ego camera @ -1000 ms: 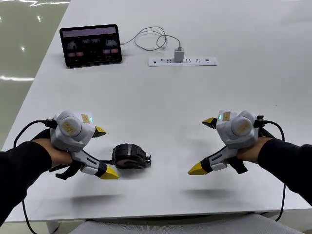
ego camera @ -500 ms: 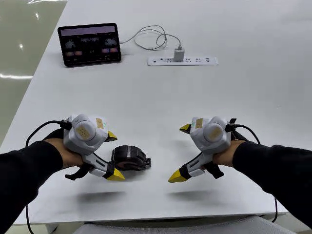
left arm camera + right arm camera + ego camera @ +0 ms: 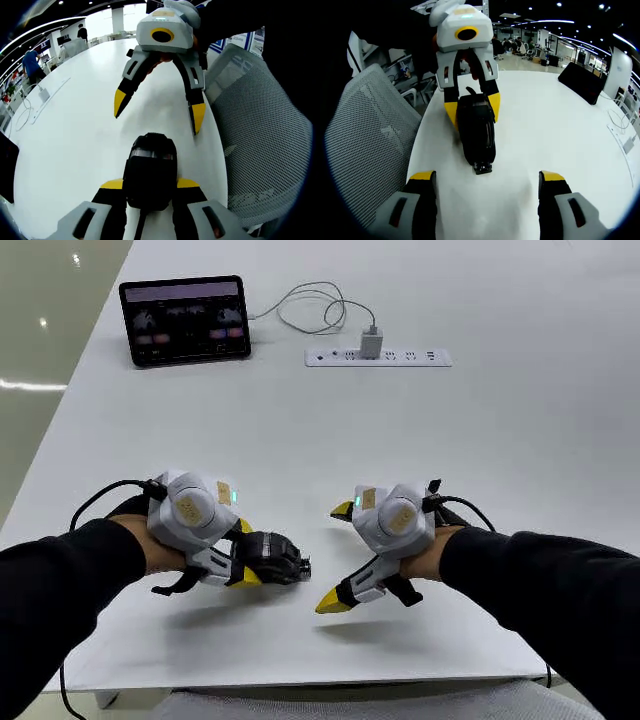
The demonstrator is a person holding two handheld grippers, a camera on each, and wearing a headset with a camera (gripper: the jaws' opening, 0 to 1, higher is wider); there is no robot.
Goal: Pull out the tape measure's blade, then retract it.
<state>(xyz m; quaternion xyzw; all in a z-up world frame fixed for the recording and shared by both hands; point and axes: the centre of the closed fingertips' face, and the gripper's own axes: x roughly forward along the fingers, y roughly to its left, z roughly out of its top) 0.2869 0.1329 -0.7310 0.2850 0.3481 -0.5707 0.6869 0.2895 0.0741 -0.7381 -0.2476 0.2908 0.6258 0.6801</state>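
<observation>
Well, on the head view my left gripper (image 3: 246,552) has its jaws pressed against both sides of the black tape measure (image 3: 272,558), which lies on the white table (image 3: 300,440) near the front edge. My right gripper (image 3: 337,556) hovers just beside it, jaws wide apart. On the left gripper view the case sits clamped between my yellow tips. On the right gripper view its hook end (image 3: 483,167) points toward my spread jaws.

Black tape measure (image 3: 270,556), white table (image 3: 300,430), seemingly grey mesh chair (image 3: 260,135)
</observation>
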